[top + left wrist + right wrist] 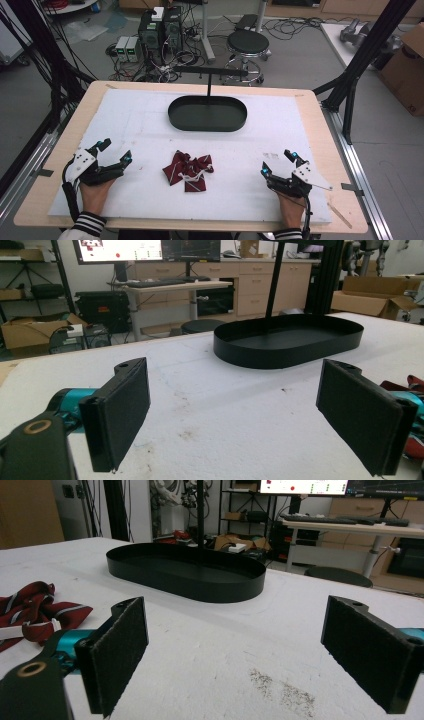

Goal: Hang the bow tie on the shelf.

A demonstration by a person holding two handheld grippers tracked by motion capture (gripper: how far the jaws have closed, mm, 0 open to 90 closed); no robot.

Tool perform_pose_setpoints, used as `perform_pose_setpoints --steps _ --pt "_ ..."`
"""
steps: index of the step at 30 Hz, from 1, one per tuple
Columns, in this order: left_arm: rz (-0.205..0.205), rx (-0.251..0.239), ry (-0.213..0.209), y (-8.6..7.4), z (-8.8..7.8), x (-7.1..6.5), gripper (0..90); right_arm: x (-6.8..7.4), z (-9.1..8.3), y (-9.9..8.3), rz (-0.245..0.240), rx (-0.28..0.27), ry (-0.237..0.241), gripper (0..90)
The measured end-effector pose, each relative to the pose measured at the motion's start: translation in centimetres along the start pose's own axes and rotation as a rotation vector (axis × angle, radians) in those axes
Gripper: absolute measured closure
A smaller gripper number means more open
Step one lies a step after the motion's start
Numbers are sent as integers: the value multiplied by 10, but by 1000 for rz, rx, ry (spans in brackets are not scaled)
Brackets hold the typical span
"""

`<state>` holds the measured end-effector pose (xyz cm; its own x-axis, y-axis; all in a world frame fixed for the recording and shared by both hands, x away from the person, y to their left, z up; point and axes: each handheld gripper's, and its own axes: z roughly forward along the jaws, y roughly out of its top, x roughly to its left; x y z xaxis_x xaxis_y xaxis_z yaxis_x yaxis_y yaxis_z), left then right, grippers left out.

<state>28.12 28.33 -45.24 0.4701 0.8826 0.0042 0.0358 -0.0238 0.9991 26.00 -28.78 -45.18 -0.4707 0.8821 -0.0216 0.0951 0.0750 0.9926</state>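
On the white padded table (150, 120) a crumpled red tie (188, 171) lies midway between the left gripper (114, 152) and right gripper (278, 162), both gaping and empty. Soft, light, floppy cloth; best pinched at a raised fold.

Lab: computers (160, 30), floor cables (295, 25)

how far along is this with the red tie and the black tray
Nothing looks done yet: the red tie lies crumpled on the white mat, apart from the black tray, which has nothing in it. The left gripper and right gripper rest open on either side of the tie, holding nothing. Picking it up is probably all still ahead.
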Motion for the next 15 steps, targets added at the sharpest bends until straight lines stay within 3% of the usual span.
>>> perform_pose_setpoints --steps 10,15 --pt "19 11 -1 0 1 -1 144 0 0 0 6 2 -6 106" --pt "-2 31 4 1 3 0 144 0 0 0 0 1 -4 105"
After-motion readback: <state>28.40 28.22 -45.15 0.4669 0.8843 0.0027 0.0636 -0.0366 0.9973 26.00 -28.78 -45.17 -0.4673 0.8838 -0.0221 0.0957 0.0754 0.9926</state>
